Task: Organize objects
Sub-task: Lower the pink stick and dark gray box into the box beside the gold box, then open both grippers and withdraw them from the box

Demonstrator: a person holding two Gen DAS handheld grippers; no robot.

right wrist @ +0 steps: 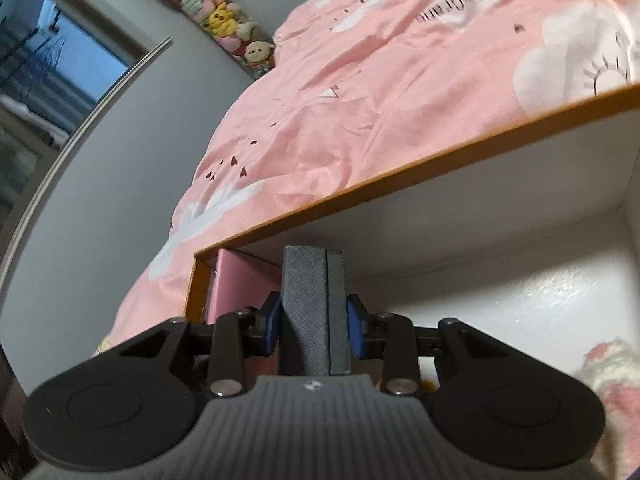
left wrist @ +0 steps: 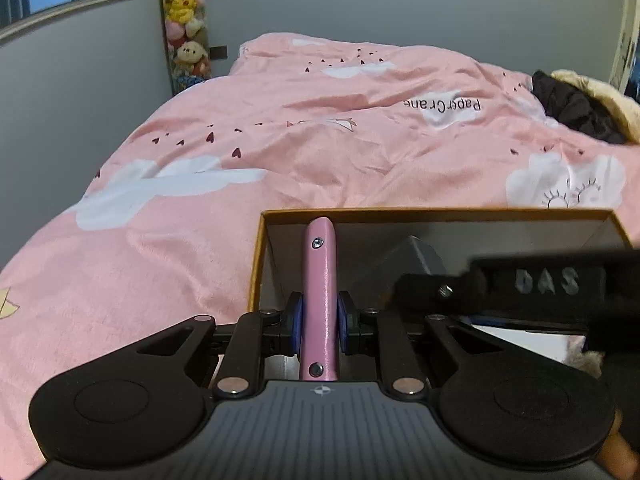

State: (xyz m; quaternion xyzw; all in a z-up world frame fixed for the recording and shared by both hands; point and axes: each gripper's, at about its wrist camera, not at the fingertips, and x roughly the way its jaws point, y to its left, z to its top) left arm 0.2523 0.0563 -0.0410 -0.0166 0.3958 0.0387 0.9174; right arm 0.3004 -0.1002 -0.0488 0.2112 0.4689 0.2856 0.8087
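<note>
Pink slab (left wrist: 320, 300) sits pinched between the left gripper (left wrist: 319, 322) pads, reaching forward into the orange-rimmed box (left wrist: 440, 213) on the pink duvet (left wrist: 240, 120). Beside it, the right gripper (right wrist: 312, 326) clamps a grey textured block (right wrist: 312, 312) inside the same box. Placing looks underway; next, each should lower and let go without knocking the other.

One box (left wrist: 436, 213), orange-rimmed, on one pink duvet (left wrist: 280, 120). Inside the box: one pink bar (left wrist: 319, 300), one grey block (right wrist: 314, 312), one fluffy pink-white item (right wrist: 612, 368) at its right. Two grippers over the box. Beyond the box: one column of plush toys (left wrist: 186, 20), at least five; one dark garment (left wrist: 568, 108).
</note>
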